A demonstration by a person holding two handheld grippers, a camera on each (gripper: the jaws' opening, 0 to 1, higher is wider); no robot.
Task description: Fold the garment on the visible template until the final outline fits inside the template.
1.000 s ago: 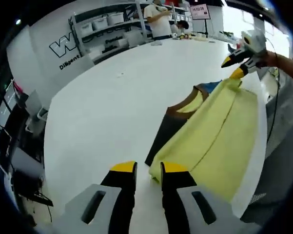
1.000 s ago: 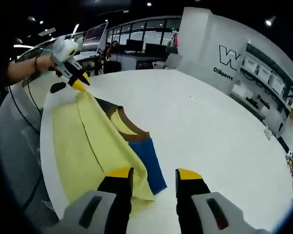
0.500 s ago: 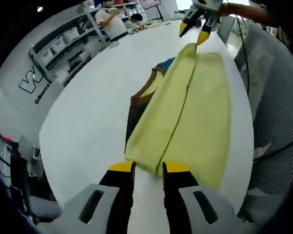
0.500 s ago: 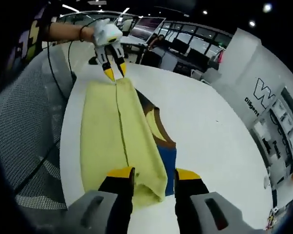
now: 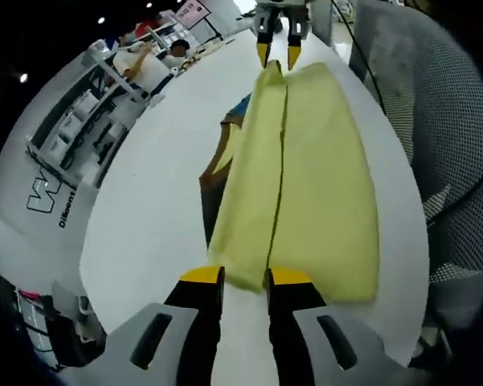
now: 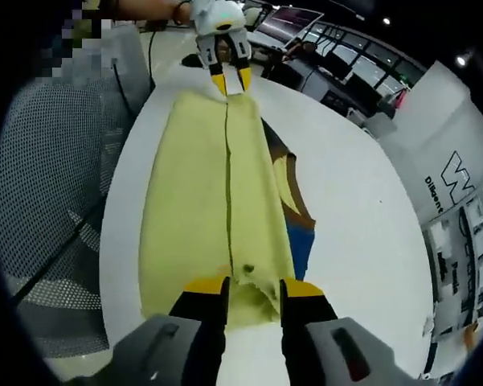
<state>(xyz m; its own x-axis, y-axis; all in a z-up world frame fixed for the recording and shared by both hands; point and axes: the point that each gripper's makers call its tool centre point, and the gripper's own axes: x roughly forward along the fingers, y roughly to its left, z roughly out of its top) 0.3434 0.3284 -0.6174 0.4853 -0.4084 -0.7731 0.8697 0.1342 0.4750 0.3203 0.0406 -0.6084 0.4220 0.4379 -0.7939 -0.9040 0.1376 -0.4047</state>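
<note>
On the white table (image 5: pixel 153 201) near its edge, the yellow garment (image 5: pixel 321 161) lies stretched long between both tools, a fold ridge running down its middle. Beneath it a darker panel with brown (image 6: pixel 293 189) and blue (image 6: pixel 299 245) patches pokes out on one side; likely the template, can't confirm.

Left gripper (image 5: pixel 245 277): jaws nearly together, pinching the near end of the garment at the ridge. Right gripper (image 6: pixel 253 285): same, clamped on the opposite end.

Judgement: mid-fold, carrying the ridge across. To do it well, keep equal tension both ends, move both tools sideways together, lower flat so the long edge lands inside the panel. Slack will wrinkle or skew it.
</note>
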